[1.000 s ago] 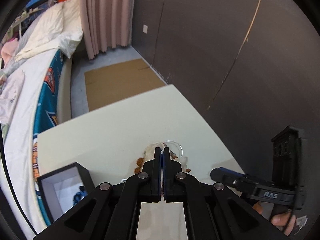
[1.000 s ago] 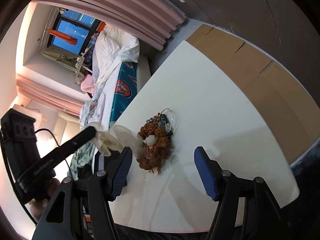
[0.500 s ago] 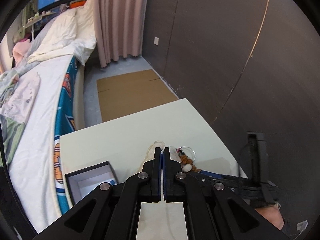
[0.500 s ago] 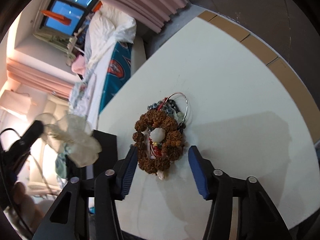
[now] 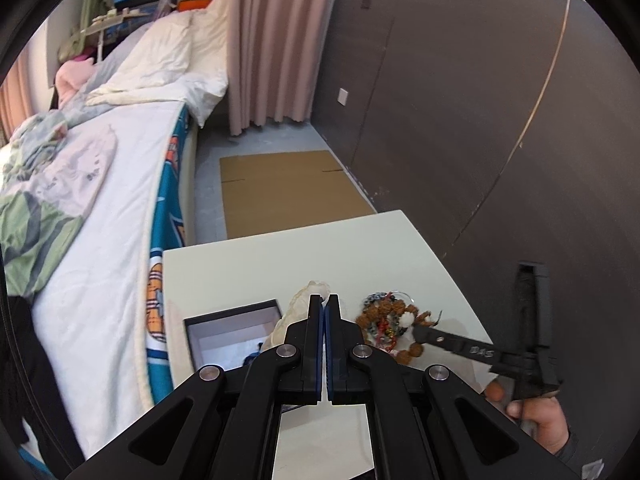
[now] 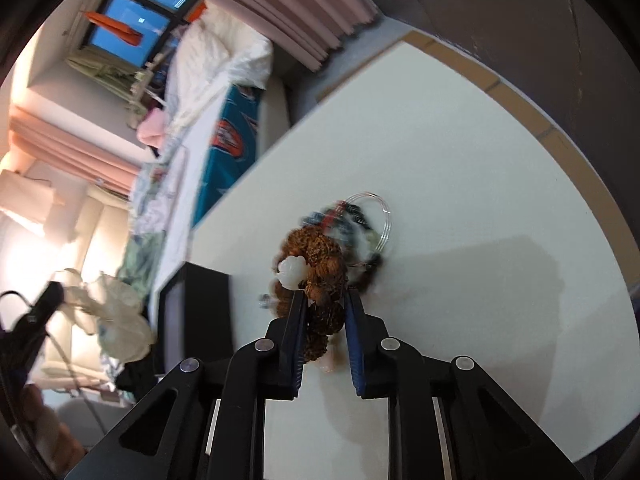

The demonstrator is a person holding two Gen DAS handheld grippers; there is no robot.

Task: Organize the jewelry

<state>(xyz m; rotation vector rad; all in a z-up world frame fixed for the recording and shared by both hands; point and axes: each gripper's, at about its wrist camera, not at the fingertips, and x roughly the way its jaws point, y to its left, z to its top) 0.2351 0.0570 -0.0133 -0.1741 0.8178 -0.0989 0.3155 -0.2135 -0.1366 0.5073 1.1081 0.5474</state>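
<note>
Left wrist view: open black box [image 5: 232, 334] holding something blue, left gripper [image 5: 324, 304] pinched on sheer cream pouch [image 5: 298, 312], right gripper [image 6: 323, 312] closing around brown seed-bead bracelet [image 6: 320, 256] on pale bench [image 6: 460, 184]; most jewelry unsorted.

Bright window [image 6: 128, 30] daylight, fisheye-bent edges, motion blur on the beads [image 6: 344, 216].

L gripper [image 5: 324, 304] jaws pinched tight, raised over the table [image 5: 280, 252]. R gripper [image 6: 326, 304] low on it, jaws nearly closed.
</note>
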